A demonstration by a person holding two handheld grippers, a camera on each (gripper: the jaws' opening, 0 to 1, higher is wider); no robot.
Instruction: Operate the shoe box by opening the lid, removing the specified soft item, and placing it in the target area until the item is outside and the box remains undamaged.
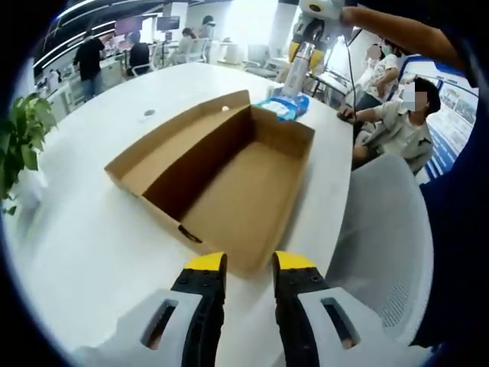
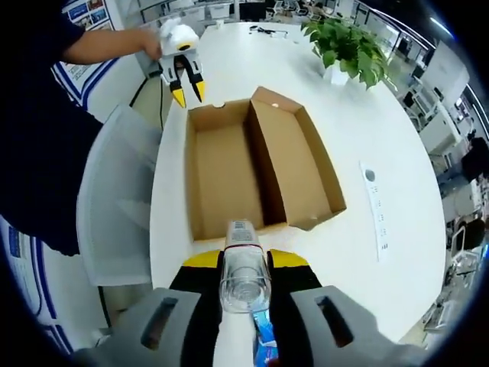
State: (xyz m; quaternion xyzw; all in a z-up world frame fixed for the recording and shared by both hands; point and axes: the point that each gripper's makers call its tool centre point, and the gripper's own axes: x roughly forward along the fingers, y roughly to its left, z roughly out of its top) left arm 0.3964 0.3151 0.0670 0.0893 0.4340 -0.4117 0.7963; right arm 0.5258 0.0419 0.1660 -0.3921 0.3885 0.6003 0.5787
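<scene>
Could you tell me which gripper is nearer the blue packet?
Right. The right gripper grips the packet just past the box's far end; the left gripper hovers at the opposite end.

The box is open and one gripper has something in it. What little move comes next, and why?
Probably lower the right gripper to the white table and let go. It is shut on a soft packet, already outside the open, empty cardboard box. The left gripper is open, holding nothing.

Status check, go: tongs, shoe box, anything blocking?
Left tongs open, empty, hovering near box. Right tongs shut on soft pack, outside the box. Shoe box open, empty, looks undamaged. Nothing blocking.
</scene>
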